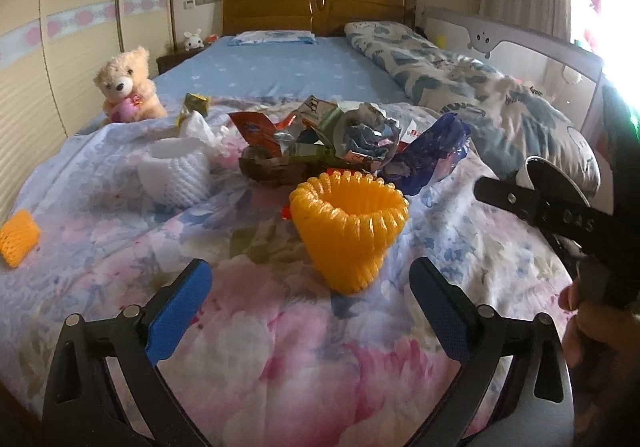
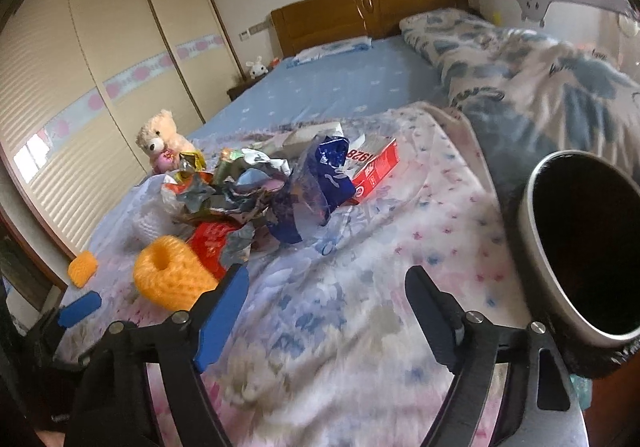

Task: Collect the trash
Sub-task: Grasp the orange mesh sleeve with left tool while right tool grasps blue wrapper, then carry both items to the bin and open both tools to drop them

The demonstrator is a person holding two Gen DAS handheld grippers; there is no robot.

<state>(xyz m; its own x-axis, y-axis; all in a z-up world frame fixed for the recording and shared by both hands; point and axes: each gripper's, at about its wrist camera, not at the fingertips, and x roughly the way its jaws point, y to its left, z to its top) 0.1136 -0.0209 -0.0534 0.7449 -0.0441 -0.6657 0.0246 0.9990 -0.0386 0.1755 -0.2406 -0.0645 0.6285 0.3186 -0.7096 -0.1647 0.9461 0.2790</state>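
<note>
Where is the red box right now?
In the right wrist view, the red box lies on the floral quilt at the right edge of the wrapper pile, just right of the blue wrapper.

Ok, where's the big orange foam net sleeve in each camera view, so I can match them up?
Left wrist view: the big orange foam net sleeve stands at centre, just beyond the open left gripper.
Right wrist view: it sits lower left, beside the right gripper's left finger.
Shared landmark: the teddy bear behind the trash pile.
</note>
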